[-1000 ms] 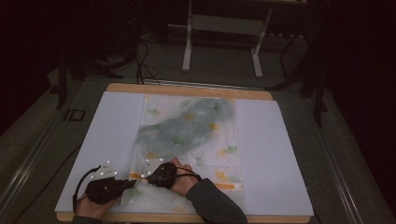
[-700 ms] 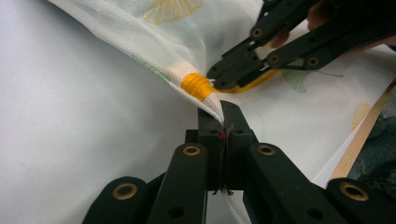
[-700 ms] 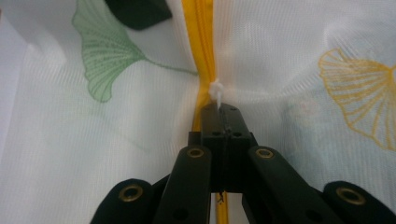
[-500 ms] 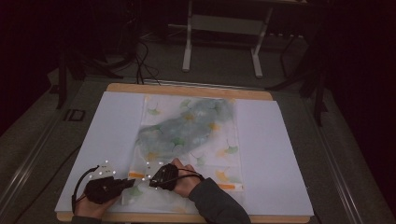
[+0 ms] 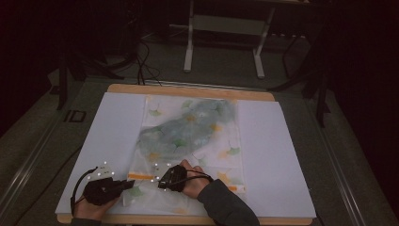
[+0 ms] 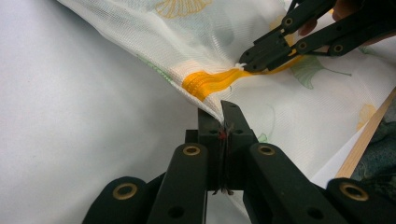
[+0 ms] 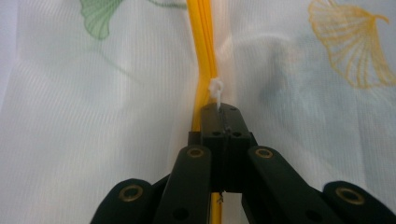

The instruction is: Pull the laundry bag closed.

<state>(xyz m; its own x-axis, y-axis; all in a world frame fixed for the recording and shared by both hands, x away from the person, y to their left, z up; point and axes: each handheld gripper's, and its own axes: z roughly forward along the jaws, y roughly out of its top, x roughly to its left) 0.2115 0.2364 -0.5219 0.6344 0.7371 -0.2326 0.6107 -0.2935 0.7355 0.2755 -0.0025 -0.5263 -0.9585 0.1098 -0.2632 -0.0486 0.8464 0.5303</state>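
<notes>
White mesh laundry bag (image 5: 190, 141) printed with green and yellow ginkgo leaves, lying flat on pale sheet (image 5: 277, 155) over wooden table (image 5: 188, 89), with grey-green clothing showing through the far half. Orange zipper (image 7: 204, 56) running across near end of bag, just beyond both tools. Left gripper (image 5: 126, 184) at near left corner of bag, jaws together, clamped on mesh corner beside end of orange zipper; fabric pulled up into a ridge there in left gripper view (image 6: 223, 122). Right gripper (image 5: 160, 181) just right of it, jaws just closed, pinched on small white zipper pull (image 7: 215, 88) at the orange strip. Same pinch seen from left gripper view, black tips meeting on white tab (image 6: 241, 66). Both tools close together, not touching. Dark-sleeved forearm (image 5: 226, 202) entering from near edge.
</notes>
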